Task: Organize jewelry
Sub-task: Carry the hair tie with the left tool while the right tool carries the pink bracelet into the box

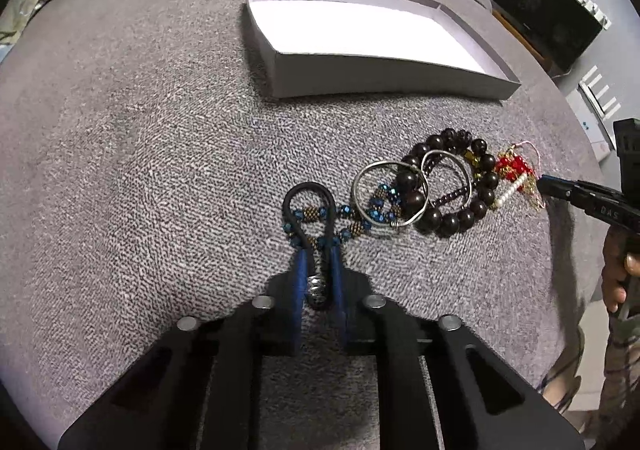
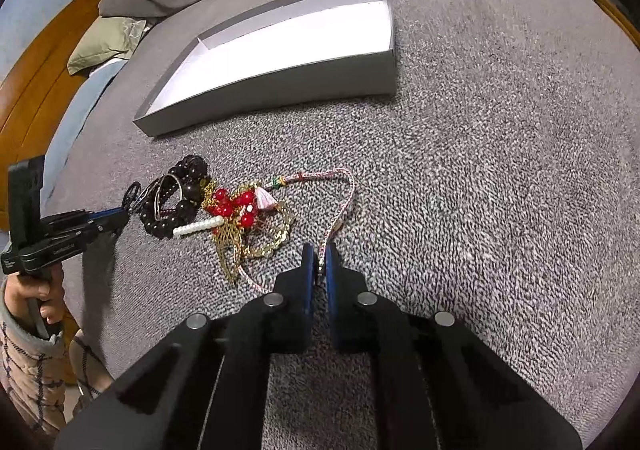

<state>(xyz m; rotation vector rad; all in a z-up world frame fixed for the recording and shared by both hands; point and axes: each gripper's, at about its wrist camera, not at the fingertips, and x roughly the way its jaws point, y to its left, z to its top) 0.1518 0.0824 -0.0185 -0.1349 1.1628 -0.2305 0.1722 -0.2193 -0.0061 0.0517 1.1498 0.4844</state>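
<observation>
Jewelry: your tangled pile (image 1: 436,186) of dark beads, silver bangles and red-gold pieces lies on the grey cover (image 1: 160,150), near the box.
Left gripper (image 1: 318,250): you pinch the black cord loop (image 1: 308,194).
Right gripper (image 2: 319,262): you pinch the pink cord (image 2: 340,202).
Room: bare cover all around.
Box (image 2: 280,90): white, open, nothing inside.

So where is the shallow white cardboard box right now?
The shallow white cardboard box sits open on the grey fabric surface, upper centre in both wrist views, beyond the tangled jewellery pile, apart from it.
</observation>
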